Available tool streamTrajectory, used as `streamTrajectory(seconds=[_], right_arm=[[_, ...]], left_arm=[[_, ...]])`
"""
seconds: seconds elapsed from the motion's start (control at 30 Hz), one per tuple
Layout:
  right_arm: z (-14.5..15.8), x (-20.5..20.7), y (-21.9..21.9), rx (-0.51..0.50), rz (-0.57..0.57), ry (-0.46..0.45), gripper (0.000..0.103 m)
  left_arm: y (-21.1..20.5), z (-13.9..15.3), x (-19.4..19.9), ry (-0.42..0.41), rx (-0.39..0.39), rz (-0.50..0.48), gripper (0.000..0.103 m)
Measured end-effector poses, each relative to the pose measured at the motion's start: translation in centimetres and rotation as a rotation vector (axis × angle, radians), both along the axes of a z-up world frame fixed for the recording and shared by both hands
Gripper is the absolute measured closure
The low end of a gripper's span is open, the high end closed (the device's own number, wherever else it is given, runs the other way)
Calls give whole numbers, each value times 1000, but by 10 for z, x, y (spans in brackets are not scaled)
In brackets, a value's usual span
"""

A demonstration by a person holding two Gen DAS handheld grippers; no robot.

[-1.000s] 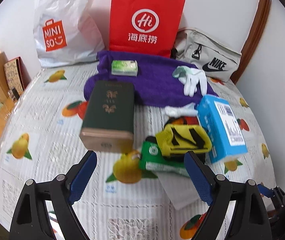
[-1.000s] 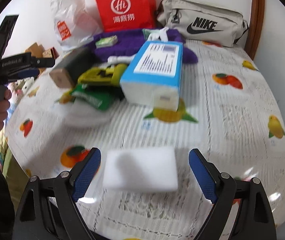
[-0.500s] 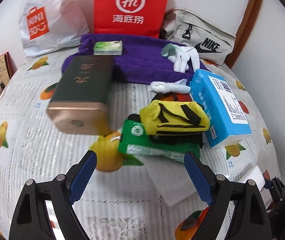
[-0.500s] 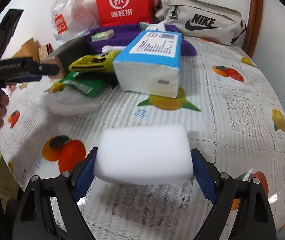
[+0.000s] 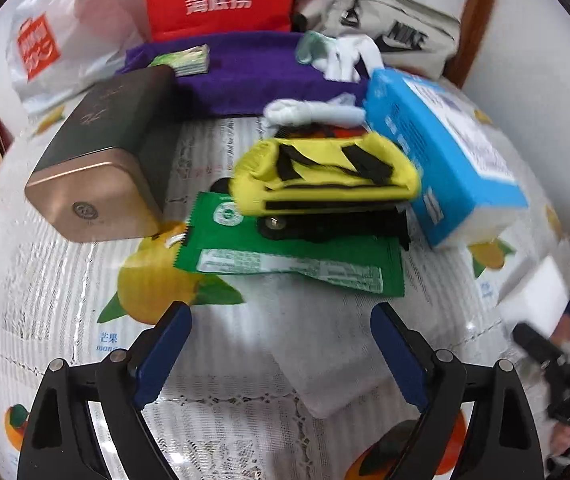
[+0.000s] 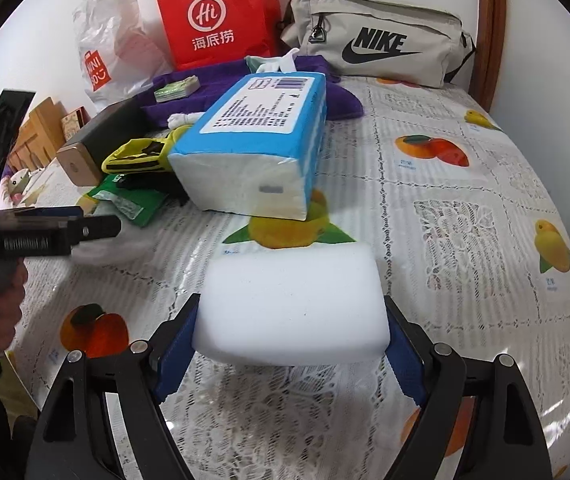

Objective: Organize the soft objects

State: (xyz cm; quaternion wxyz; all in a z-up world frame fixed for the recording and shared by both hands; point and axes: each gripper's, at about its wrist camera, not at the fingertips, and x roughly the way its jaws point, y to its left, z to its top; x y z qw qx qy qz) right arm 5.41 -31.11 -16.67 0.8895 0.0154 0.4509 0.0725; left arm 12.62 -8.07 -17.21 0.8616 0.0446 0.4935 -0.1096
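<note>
My right gripper (image 6: 291, 344) is shut on a white sponge block (image 6: 293, 304) held over the tablecloth; it also shows in the left wrist view (image 5: 533, 296). My left gripper (image 5: 281, 344) is open and empty above a white folded cloth (image 5: 325, 360). Ahead of it lie a green packet (image 5: 285, 256), a yellow and black glove (image 5: 325, 176) and a blue tissue pack (image 5: 445, 160). White gloves (image 5: 349, 56) rest on a purple towel (image 5: 253, 76).
A dark tin with a gold end (image 5: 101, 160) lies at the left. A red paper bag (image 6: 217, 12), a white plastic bag (image 6: 109, 48) and a grey Nike pouch (image 6: 377, 36) stand against the back wall. The fruit-print tablecloth (image 6: 465, 216) stretches to the right.
My right gripper has come over the sponge and closed on it. My left gripper has moved forward and right toward the pile, now over the white cloth.
</note>
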Motion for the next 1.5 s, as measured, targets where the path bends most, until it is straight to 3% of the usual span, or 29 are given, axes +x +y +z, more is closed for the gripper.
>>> streamTrajectory(seconds=[0.1,0.13,0.2,0.27,0.37,0.47,0.8,0.97,1.5], right_arm=[[0,3,0,-2,-3,-3,19],[-1,4,1,-4,-6,-6,19],[-1,6,2,-5,-13,-9,19],[-2,7,4,-13,-17,-9,19],[0,8,9,-10,-19,-10,20],[2,7,16,4,-8,-18,21],[3,4,39,4,-4,-18,21],[13,1,42,-4,-15,-38,21],[63,-10,44,-18,-18,-131,21]], left_arm=[[-7,-1,-7,-52,18,-21,14],[-7,0,-9,-64,11,-27,19],[-8,2,-13,-85,4,-56,38],[-10,5,-16,-93,-9,-78,70],[-7,7,-18,-88,-40,-105,95],[6,7,-21,-66,-100,-99,98],[73,11,-41,-66,-137,42,98],[97,21,-50,-75,-204,95,98],[109,73,-57,-172,-242,117,98]])
